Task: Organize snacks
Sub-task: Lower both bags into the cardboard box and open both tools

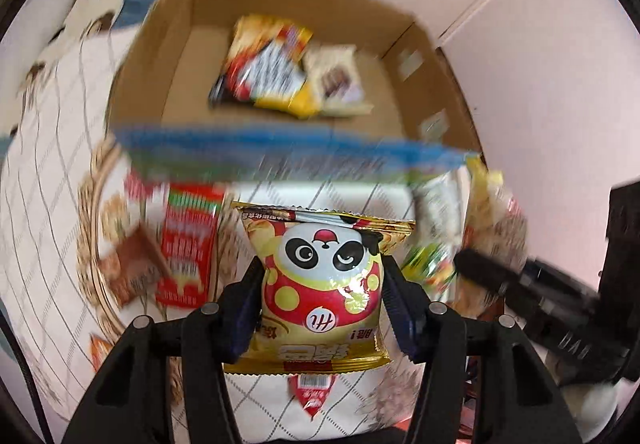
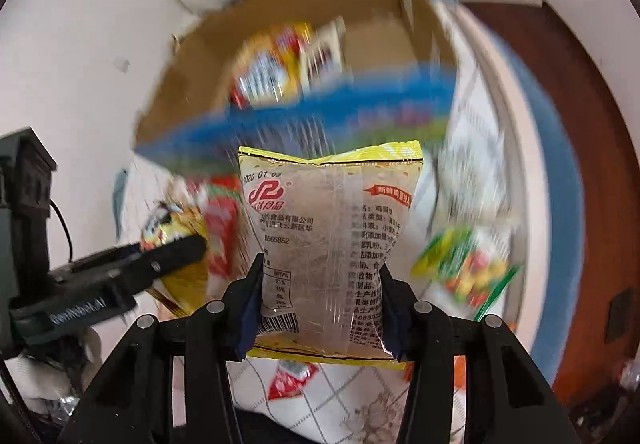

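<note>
My left gripper (image 1: 322, 284) is shut on a yellow and red panda snack bag (image 1: 324, 276), held above the tablecloth in front of an open cardboard box (image 1: 280, 8) with a blue front edge. My right gripper (image 2: 322, 288) is shut on a yellow snack bag with a clear printed back (image 2: 328, 244), also held before the same box (image 2: 372, 4). Two snack packets (image 1: 276, 68) lie on the box floor; they also show blurred in the right wrist view (image 2: 288, 60). The right gripper shows at the right edge of the left wrist view (image 1: 516, 276). The left gripper shows at the left of the right wrist view (image 2: 132, 272).
Loose snacks lie on the patterned tablecloth (image 1: 48, 148): a red packet (image 1: 188, 244), a brown packet (image 1: 128, 268), a green and yellow packet (image 2: 464, 264) and a red packet near the front edge (image 1: 314, 392). A pink wall (image 1: 552, 84) stands beyond the box.
</note>
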The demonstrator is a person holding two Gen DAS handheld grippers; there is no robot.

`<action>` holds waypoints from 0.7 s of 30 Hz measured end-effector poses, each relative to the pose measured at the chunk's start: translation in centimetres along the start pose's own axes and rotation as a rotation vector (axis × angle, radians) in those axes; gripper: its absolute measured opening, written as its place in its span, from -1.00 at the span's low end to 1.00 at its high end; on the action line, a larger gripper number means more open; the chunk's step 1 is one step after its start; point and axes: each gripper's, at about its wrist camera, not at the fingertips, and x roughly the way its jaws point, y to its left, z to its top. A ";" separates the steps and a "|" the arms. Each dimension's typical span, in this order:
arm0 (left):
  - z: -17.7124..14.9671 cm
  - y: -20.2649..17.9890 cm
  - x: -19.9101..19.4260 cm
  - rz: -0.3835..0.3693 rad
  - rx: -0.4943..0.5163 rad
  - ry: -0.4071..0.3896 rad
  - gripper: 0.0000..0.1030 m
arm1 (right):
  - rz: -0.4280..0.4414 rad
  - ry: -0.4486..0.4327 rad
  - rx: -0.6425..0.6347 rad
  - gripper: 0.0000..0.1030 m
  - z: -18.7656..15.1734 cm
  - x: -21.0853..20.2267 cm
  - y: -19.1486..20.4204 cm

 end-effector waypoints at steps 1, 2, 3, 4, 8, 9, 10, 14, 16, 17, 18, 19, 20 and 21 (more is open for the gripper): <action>1.1 -0.7 -0.6 0.002 0.011 -0.015 0.04 | -0.003 -0.025 -0.010 -0.01 1.6 -0.9 0.1; 2.6 -0.5 -1.0 0.005 0.017 -0.024 0.04 | -0.015 -0.043 -0.019 -0.01 2.8 -1.4 0.1; 3.9 -1.0 -1.3 0.017 0.031 -0.033 0.04 | -0.035 -0.072 -0.031 -0.01 4.8 -2.0 -0.1; 5.5 -0.6 -1.5 0.027 0.044 -0.044 0.04 | -0.044 -0.085 -0.036 -0.01 6.0 -2.1 -0.1; 11.1 0.6 -1.2 0.100 0.066 -0.071 0.04 | -0.087 -0.112 -0.058 -0.01 11.0 -1.5 0.1; 12.7 0.6 -1.0 0.120 0.067 -0.072 0.04 | -0.099 -0.115 -0.061 -0.01 12.2 -1.3 0.0; 14.2 0.9 -0.7 0.140 0.072 -0.071 0.04 | -0.106 -0.114 -0.063 -0.01 13.6 -0.8 0.0; 19.1 2.1 1.2 0.239 0.085 -0.053 0.04 | -0.134 -0.091 -0.073 -0.01 17.5 1.5 -0.3; 21.0 3.1 2.3 0.273 0.072 -0.015 0.04 | -0.151 -0.068 -0.080 -0.01 19.4 3.2 -0.2; 21.5 3.5 2.8 0.285 0.066 0.006 0.04 | -0.161 -0.058 -0.085 -0.01 20.4 4.2 -0.1; 22.1 3.9 3.3 0.297 0.059 0.027 0.04 | -0.173 -0.048 -0.089 -0.01 21.2 5.1 -0.1; 22.8 4.4 3.8 0.308 0.055 0.038 0.04 | -0.185 -0.035 -0.094 -0.01 21.9 6.0 -0.1; 23.2 4.9 4.3 0.321 0.050 0.050 0.04 | -0.194 -0.024 -0.098 -0.01 22.3 6.7 -0.4; 23.7 5.4 4.7 0.333 0.042 0.066 0.04 | -0.208 -0.013 -0.097 -0.01 22.9 7.5 -0.6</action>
